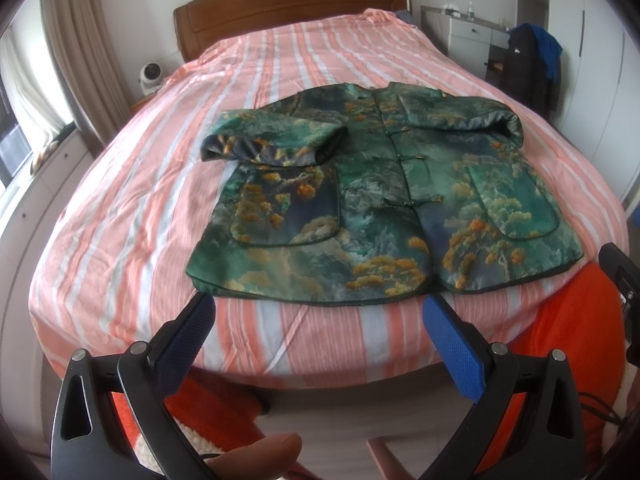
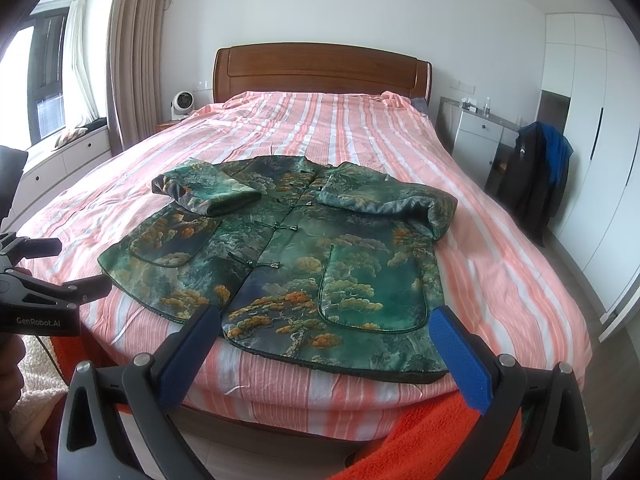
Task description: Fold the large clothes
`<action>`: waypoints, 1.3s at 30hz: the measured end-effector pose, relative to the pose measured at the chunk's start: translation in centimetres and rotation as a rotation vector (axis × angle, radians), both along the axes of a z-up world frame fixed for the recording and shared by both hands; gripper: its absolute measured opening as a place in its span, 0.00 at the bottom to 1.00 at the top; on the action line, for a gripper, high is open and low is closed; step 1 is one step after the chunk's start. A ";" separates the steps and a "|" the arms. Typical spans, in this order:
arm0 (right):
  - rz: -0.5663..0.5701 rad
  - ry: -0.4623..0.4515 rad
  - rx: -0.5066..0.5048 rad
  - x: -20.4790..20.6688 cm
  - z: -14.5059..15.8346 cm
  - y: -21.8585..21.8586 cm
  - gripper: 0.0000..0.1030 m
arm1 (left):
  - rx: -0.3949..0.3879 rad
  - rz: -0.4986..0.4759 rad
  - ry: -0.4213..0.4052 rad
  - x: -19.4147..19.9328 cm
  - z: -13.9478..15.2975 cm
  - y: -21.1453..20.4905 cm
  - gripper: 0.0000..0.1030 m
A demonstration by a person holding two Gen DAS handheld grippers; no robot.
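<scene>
A green jacket with an orange tree print lies front up on the striped bed, hem toward me, both sleeves folded in across the chest. It also shows in the right wrist view. My left gripper is open and empty, just short of the hem above the bed's near edge. My right gripper is open and empty, over the hem's right part. The left sleeve lies rolled across the chest. The right sleeve is folded inward.
The bed has a pink and white striped cover and a wooden headboard. A chair with dark clothes stands right of the bed near white cabinets. A small fan sits on the left nightstand. Orange fabric lies below the bed's near edge.
</scene>
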State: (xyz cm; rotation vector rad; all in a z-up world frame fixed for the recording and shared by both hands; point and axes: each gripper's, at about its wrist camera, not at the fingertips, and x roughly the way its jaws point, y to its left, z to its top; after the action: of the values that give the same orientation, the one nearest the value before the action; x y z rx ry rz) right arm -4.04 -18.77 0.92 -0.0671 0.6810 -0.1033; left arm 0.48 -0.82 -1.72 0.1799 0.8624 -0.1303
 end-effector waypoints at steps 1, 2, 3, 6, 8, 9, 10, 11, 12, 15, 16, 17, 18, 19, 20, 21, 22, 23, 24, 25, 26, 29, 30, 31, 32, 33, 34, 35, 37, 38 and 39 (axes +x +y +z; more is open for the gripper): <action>0.000 0.000 0.000 0.0 0.0 0.0 1.00 | 0.002 -0.001 -0.001 0.0 0.0 -0.1 1.00; 0.001 -0.001 -0.001 0.0 0.0 0.0 1.00 | 0.002 0.000 -0.001 0.0 0.0 -0.1 1.00; 0.002 -0.002 -0.001 0.0 0.0 0.0 1.00 | 0.002 0.001 -0.001 0.0 -0.1 -0.1 1.00; 0.004 -0.004 -0.002 -0.1 -0.2 0.1 1.00 | 0.002 -0.001 0.000 0.0 -0.1 -0.1 1.00; 0.004 -0.004 0.000 -0.2 -0.3 0.1 1.00 | 0.000 -0.001 -0.001 0.1 -0.1 0.0 1.00; 0.003 -0.004 0.000 -0.2 -0.3 0.1 1.00 | -0.003 0.001 -0.001 0.1 -0.1 0.0 1.00; 0.004 -0.003 0.001 -0.2 -0.3 0.1 1.00 | -0.008 0.004 0.000 0.1 -0.2 0.1 1.00; 0.002 -0.003 0.003 -0.2 -0.4 0.1 1.00 | -0.015 0.010 0.003 0.3 -0.2 0.3 1.00; 0.001 -0.003 0.004 -0.2 -0.4 0.1 1.00 | -0.025 0.023 0.010 0.6 -0.3 0.7 1.00; -0.001 -0.002 0.010 -0.3 -0.5 0.0 1.00 | -0.040 0.059 0.023 1.2 -0.4 1.9 1.00; 0.000 -0.003 0.010 -0.3 -0.5 0.0 1.00 | -0.041 0.064 0.024 1.6 -0.2 2.3 1.00; -0.001 -0.002 0.009 -0.2 -0.5 -0.1 1.00 | -0.042 0.067 0.022 1.7 -0.2 2.5 1.00; -0.001 -0.002 0.012 -0.2 -0.5 -0.1 1.00 | -0.045 0.072 0.019 1.6 -0.1 2.6 1.00; -0.002 -0.001 0.015 -0.2 -0.5 -0.1 1.00 | -0.049 0.074 0.019 1.8 0.0 2.9 1.00; -0.001 -0.001 0.012 -0.2 -0.5 -0.2 1.00 | -0.055 0.077 0.019 1.8 0.1 3.1 1.00; -0.001 0.000 0.014 -0.2 -0.5 -0.1 1.00 | -0.058 0.078 0.020 1.9 0.1 3.2 1.00; -0.001 0.002 0.016 -0.1 -0.5 -0.2 1.00 | -0.056 0.075 0.020 1.8 0.1 3.0 1.00; 0.001 0.002 0.017 -0.1 -0.5 -0.2 1.00 | -0.055 0.071 0.021 1.9 0.1 3.0 1.00; 0.002 0.001 0.017 -0.1 -0.5 -0.2 1.00 | -0.055 0.061 0.020 1.8 0.1 2.6 1.00; 0.001 0.000 0.017 -0.1 -0.5 -0.2 1.00 | -0.056 0.051 0.021 1.7 0.1 2.4 1.00; 0.000 -0.003 0.016 -0.1 -0.4 -0.2 1.00 | -0.058 0.044 0.022 1.7 0.2 2.3 1.00; -0.008 -0.008 0.021 0.0 -0.3 -0.4 1.00 | -0.057 0.019 0.020 1.6 0.2 1.9 1.00; -0.010 -0.007 0.022 0.1 -0.3 -0.5 1.00 | -0.056 0.014 0.020 1.7 0.2 1.8 1.00; -0.011 -0.005 0.024 0.1 -0.3 -0.7 1.00 | -0.058 0.013 0.024 1.8 0.1 1.8 1.00; -0.014 -0.004 0.025 0.1 -0.3 -0.8 1.00 | -0.061 0.014 0.028 2.0 0.0 2.0 1.00; -0.016 -0.003 0.027 0.2 -0.3 -0.9 1.00 | -0.067 0.019 0.038 2.3 -0.2 2.3 1.00; -0.015 -0.002 0.029 0.3 -0.3 -0.9 1.00 | -0.071 0.027 0.051 2.9 -0.4 2.8 1.00; -0.013 -0.003 0.027 0.3 -0.3 -0.9 1.00 | -0.075 0.036 0.057 3.5 -0.6 3.4 1.00; -0.012 -0.012 0.026 0.3 -0.3 -1.2 1.00 | -0.075 0.071 0.065 5.5 -1.3 5.5 1.00; -0.005 -0.015 0.040 0.4 -0.2 -1.6 1.00 | -0.078 0.092 0.076 6.4 -1.7 6.5 1.00; -0.001 -0.016 0.061 0.6 -0.3 -2.3 1.00 | -0.101 0.120 0.105 8.2 -2.4 8.4 1.00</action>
State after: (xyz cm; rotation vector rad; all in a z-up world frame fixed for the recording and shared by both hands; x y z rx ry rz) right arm -3.40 -21.04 0.65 -0.0069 0.6680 -0.0842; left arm 8.67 7.60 -4.15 0.0268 0.9670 -0.0715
